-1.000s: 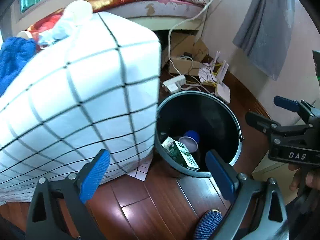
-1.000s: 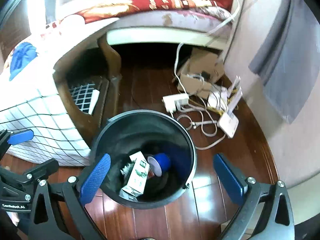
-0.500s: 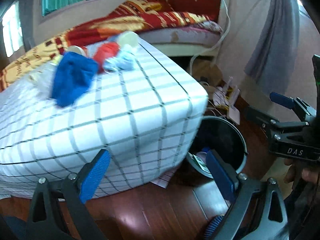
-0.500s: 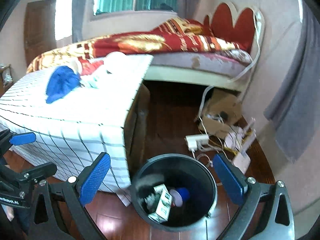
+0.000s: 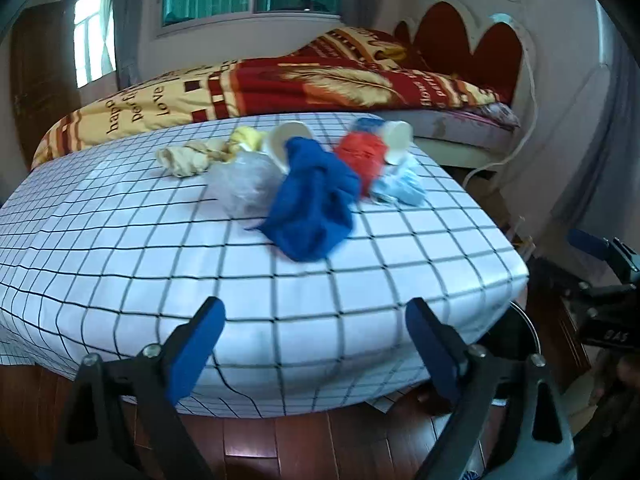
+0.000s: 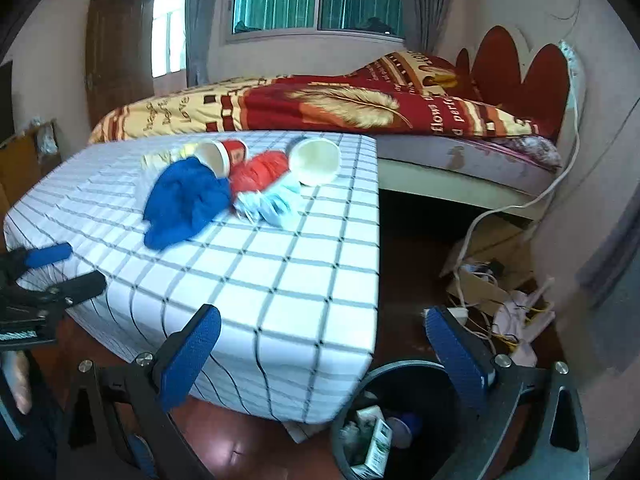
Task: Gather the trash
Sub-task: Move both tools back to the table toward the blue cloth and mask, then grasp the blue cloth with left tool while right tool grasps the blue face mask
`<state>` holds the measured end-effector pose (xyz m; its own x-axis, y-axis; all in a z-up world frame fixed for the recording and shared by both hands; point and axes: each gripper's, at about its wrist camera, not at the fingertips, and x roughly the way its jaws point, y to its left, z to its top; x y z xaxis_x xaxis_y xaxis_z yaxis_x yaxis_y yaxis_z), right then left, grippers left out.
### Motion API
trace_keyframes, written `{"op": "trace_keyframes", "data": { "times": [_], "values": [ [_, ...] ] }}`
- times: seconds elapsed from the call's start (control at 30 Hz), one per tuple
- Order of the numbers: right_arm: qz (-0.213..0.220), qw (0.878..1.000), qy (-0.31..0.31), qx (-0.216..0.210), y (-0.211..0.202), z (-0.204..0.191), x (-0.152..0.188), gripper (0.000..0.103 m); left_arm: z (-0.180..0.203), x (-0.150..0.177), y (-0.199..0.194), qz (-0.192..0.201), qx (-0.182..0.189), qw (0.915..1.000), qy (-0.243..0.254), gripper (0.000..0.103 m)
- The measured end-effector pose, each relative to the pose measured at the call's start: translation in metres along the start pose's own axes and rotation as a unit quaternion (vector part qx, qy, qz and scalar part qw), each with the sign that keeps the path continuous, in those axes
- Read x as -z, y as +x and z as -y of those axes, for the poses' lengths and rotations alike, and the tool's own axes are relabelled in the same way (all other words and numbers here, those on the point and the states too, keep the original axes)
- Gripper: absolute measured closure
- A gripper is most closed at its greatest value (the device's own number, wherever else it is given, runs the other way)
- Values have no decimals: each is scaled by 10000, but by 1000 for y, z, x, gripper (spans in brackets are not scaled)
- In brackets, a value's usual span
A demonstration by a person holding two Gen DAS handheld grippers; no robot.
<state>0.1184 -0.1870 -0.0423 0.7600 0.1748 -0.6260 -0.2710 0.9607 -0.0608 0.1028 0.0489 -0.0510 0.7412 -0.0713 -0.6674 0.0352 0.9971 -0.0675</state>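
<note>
my right wrist view shows into the black bin (image 6: pixel 404 420) on the floor at the near corner of the checked table (image 6: pixel 280 280), with a green-and-white carton (image 6: pixel 376 452) inside; my left wrist view catches only the bin's rim past that corner, but shows a clear plastic bag (image 5: pixel 244 184) and a yellow rag (image 5: pixel 192 158) on the table. the trash pile on the table, blue cloth (image 5: pixel 312 208), red wad (image 5: pixel 362 156) and paper cups (image 5: pixel 286 140), lies well beyond my left gripper (image 5: pixel 312 340) and my right gripper (image 6: pixel 324 344). both have their jaws spread wide and hold nothing.
</note>
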Motion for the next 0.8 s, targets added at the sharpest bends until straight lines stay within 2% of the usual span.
{"op": "trace_keyframes", "data": {
  "times": [0.2,0.5,0.8],
  "values": [
    [-157,9996,-149,-156,34,-13,-32,0,-8,-25,21,53,99,9999,-87,21],
    [-537,9971,-371,-391,97,-22,-61,12,-2,-55,64,-55,171,9998,-61,27],
    [-1057,9901,-650,-655,151,-24,-80,23,1,-70,94,-267,194,9994,-53,27]
  ]
}}
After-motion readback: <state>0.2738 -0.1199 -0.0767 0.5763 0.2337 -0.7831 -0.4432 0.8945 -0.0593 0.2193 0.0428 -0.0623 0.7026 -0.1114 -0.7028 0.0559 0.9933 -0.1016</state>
